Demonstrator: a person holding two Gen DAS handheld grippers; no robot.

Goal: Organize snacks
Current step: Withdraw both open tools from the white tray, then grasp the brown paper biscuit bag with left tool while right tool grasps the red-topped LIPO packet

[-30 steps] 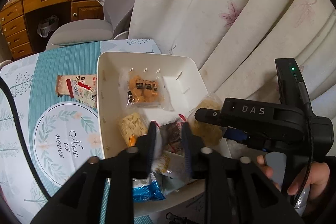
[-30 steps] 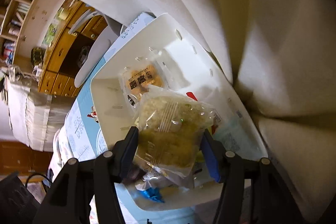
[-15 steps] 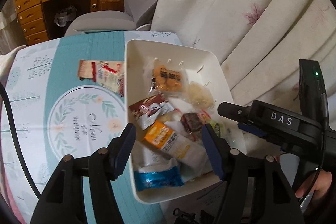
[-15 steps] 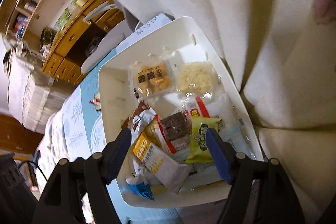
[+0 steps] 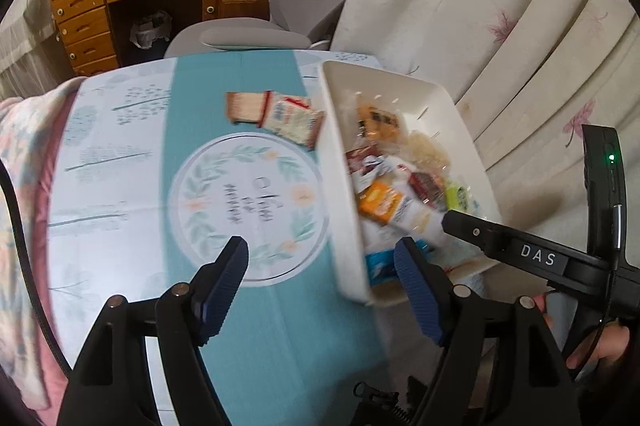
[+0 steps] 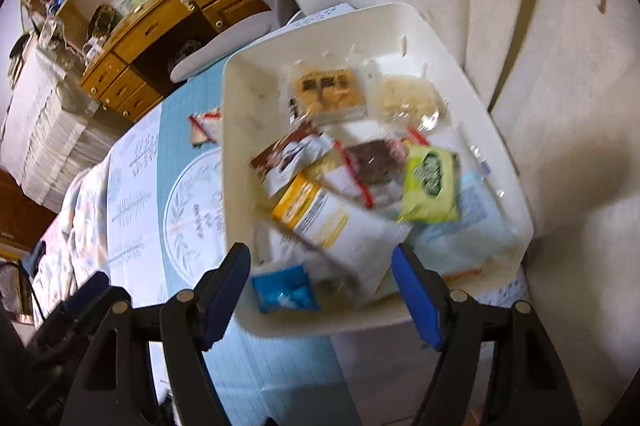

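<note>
Left gripper [image 5: 320, 282], jaws just spread and empty, hangs over the counter [image 5: 120, 166]; right gripper [image 6: 322, 286], likewise parted, over the white bin [image 6: 240, 162] — two snack packets [image 5: 276, 114] lie outside.

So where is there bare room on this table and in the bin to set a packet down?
Free: the tablecloth left of the white bin, below the two loose packets; and the bin's far left corner. Crowded: its near half, where snacks overlap.
</note>
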